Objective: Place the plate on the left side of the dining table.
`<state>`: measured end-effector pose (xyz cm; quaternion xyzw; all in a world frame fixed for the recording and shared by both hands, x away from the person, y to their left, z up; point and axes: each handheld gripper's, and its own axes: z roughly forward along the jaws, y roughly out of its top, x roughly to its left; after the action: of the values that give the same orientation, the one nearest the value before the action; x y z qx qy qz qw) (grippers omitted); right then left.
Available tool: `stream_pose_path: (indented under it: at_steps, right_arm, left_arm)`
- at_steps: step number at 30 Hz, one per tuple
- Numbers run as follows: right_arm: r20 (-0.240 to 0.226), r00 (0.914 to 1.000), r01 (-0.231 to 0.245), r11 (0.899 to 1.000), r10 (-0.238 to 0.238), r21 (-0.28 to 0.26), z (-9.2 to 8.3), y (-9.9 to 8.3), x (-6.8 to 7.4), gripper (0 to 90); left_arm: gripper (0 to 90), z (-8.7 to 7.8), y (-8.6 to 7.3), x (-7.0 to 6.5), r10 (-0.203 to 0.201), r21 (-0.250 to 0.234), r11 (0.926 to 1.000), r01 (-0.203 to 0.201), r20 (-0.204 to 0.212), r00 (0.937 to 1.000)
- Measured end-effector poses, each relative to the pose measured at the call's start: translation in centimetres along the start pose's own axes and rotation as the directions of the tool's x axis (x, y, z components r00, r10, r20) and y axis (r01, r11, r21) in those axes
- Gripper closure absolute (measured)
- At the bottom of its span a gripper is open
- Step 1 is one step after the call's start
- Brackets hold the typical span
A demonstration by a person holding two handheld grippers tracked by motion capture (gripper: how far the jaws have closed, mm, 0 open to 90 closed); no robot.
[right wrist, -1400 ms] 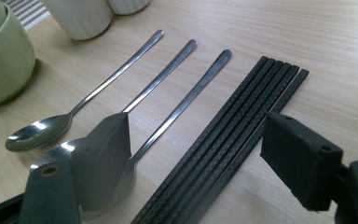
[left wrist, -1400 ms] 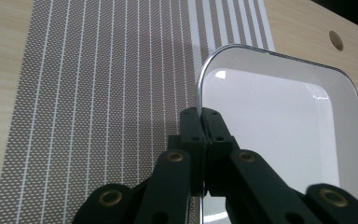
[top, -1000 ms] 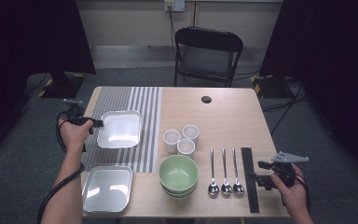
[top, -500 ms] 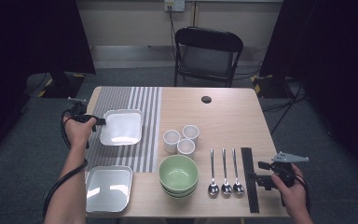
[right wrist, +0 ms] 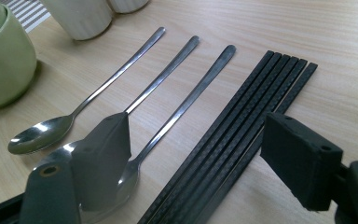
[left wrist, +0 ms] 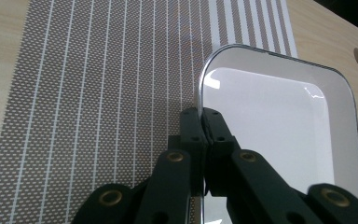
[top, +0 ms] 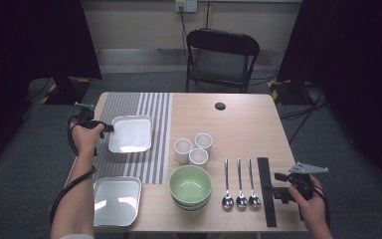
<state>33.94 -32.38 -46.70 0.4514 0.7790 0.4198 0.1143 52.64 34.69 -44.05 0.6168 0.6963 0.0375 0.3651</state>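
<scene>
The left gripper (top: 108, 128) is clamped on the 9 o'clock rim of the white tray (top: 132, 133); the right gripper (right wrist: 196, 154) stands wide open above the chopsticks (right wrist: 233, 140).

Green bowls (top: 190, 185), cups (top: 193, 148), spoons (top: 239, 183), chopsticks (top: 265, 191)

White rectangular tray (top: 130, 134) with rounded corners, a thin dark rim and a glossy, empty inside. It sits on the striped grey placemat (top: 129, 102), its far right corner at the mat's pale stripes. Its left rim (left wrist: 200, 88) is clamped between closed black jaws, seen in the left gripper view.
</scene>
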Motion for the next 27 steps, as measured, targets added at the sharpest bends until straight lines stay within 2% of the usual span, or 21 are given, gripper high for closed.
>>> stream_pose_path:
  at_steps: [1, 3, 8, 9, 10, 12, 13, 17, 20, 22, 24, 27]
  right_arm:
    - [0.000, 1.0000, 0.000, 1.000, 0.000, 0.000, 0.0, 0.0, 0.0, 23.1]
    - [-0.001, 1.0000, 0.002, 1.000, -0.002, 0.000, 0.0, 0.0, 0.1, 23.1]
    - [-0.001, 1.0000, 0.002, 1.000, -0.002, 0.002, 0.0, 0.0, 0.1, 23.1]
    - [0.000, 1.0000, 0.001, 1.000, -0.001, 0.003, 0.0, -0.1, 0.1, 23.1]
    - [-0.001, 1.0000, 0.000, 1.000, 0.000, 0.004, 0.0, -0.1, 0.1, 23.1]
    - [-0.003, 1.0000, -0.001, 1.000, 0.001, 0.003, 0.0, -0.1, 0.1, 23.1]
    - [-0.001, 1.0000, -0.002, 1.000, 0.002, 0.004, 0.0, -0.1, 0.1, 23.1]
    - [-0.003, 1.0000, -0.003, 1.000, 0.003, 0.007, 0.1, -0.1, 0.1, 23.1]
    - [-0.005, 1.0000, -0.002, 1.000, 0.002, 0.008, 0.1, -0.1, 0.1, 23.1]
    - [-0.004, 1.0000, 0.001, 1.000, -0.001, 0.010, 0.1, -0.1, 0.1, 23.1]
    - [-0.002, 1.0000, 0.002, 1.000, -0.002, 0.011, 0.1, -0.1, 0.1, 23.1]
    - [0.001, 1.0000, 0.004, 1.000, -0.004, 0.012, 0.2, -0.1, 0.1, 23.1]
  left_arm:
    - [88.9, 0.2, 0.0, -0.1, -0.014, -0.006, 0.9999, 0.014, 0.005, 0.9999]
    - [88.8, 0.3, 0.2, 0.0, -0.008, 0.003, 1.0000, 0.008, -0.003, 1.0000]
    - [88.6, 0.9, 0.3, 0.3, -0.025, 0.004, 0.9997, 0.026, -0.009, 0.9996]
    - [88.6, 0.9, 0.4, 0.5, -0.013, 0.016, 0.9998, 0.013, -0.008, 0.9999]
    - [88.5, 1.2, 0.4, 0.4, -0.038, -0.001, 0.9993, 0.038, -0.002, 0.9993]
    - [88.4, 1.3, 0.5, 0.6, -0.029, 0.006, 0.9996, 0.029, -0.003, 0.9996]
    - [88.2, 1.5, 0.5, 0.6, -0.040, 0.001, 0.9992, 0.040, -0.005, 0.9992]
    - [87.7, 1.9, 0.7, 1.0, -0.037, 0.016, 0.9992, 0.038, -0.018, 0.9991]
    - [87.5, 2.3, 0.7, 1.1, -0.060, 0.005, 0.9982, 0.060, -0.021, 0.9980]
    - [87.4, 2.4, 0.8, 1.3, -0.042, 0.022, 0.9988, 0.043, -0.021, 0.9989]
    - [87.2, 2.5, 0.9, 1.4, -0.042, 0.015, 0.9990, 0.042, -0.030, 0.9987]
    - [86.4, 2.8, 1.0, 1.4, -0.081, -0.029, 0.9963, 0.081, -0.012, 0.9966]
